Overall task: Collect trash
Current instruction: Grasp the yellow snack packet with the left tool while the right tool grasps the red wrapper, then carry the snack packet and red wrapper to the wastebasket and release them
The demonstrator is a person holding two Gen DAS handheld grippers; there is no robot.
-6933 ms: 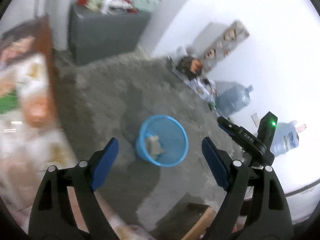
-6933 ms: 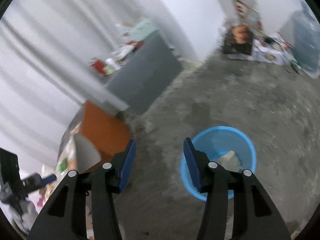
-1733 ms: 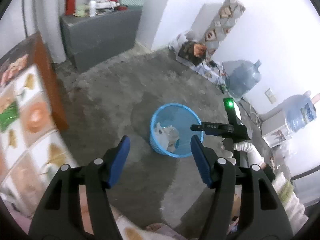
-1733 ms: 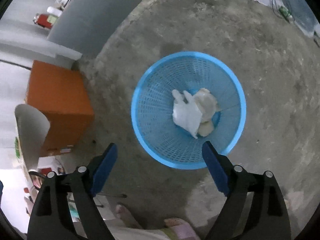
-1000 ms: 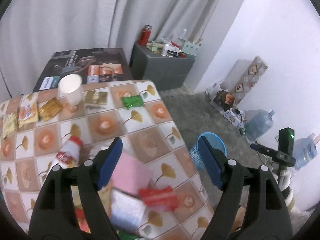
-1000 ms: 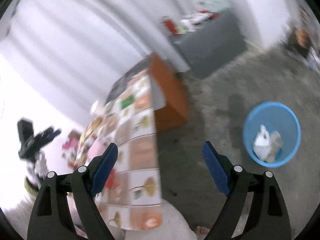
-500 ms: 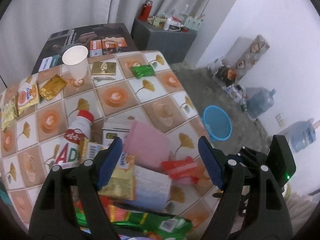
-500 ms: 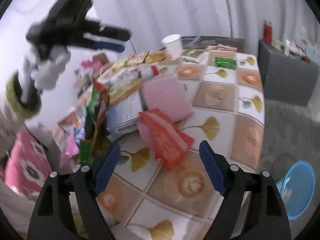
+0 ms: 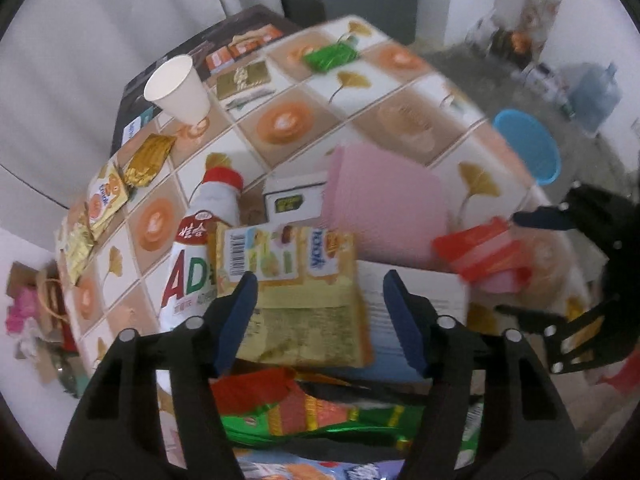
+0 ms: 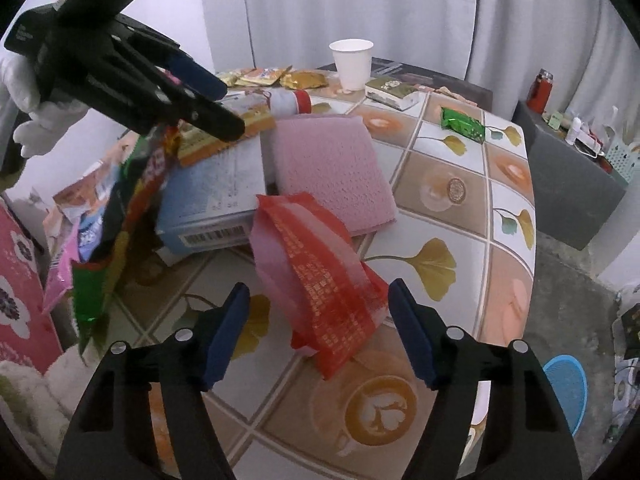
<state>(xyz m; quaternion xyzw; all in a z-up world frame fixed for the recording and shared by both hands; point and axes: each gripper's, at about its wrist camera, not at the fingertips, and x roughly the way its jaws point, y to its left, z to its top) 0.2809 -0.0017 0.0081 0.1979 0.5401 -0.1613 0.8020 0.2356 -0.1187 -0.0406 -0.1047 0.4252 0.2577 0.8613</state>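
**Both grippers lowered onto the snack pile, each lined up on a wrapper**

I have my left gripper (image 9: 320, 320) hanging over the heap at the near edge of the tiled table (image 9: 404, 116), its jaws partly spread and just now closing in. Between them lies the yellow snack packet (image 9: 296, 296), which sits on top of the white-and-blue box (image 10: 216, 196). The pads flank the packet's edges but I do not judge them to be pressing on it yet, so nothing is held there. I come at it from above because the packet lies flat and loose on the stack, and a pinch across its width looks the simplest way to lift it without dragging its neighbours.

My right gripper (image 10: 320, 332) points down at the red wrapper (image 10: 320, 276), whose near end lies between the blue pads. These jaws too have just been narrowing, yet clear gaps show on both sides, so it is still an empty, half-open grip. The wrapper leans with its far end against the pink sponge pad (image 10: 332, 168) and the box, which raises it off the tabletop and gives me an edge to catch.

The blue basket (image 10: 568, 388) stands on the floor beyond the table's corner, well apart from both grippers; that is where these pieces should go. The white paper cup (image 10: 352, 62) stands upright at the far side, and the milk bottle (image 9: 196, 256) lies on its side beside the yellow packet.
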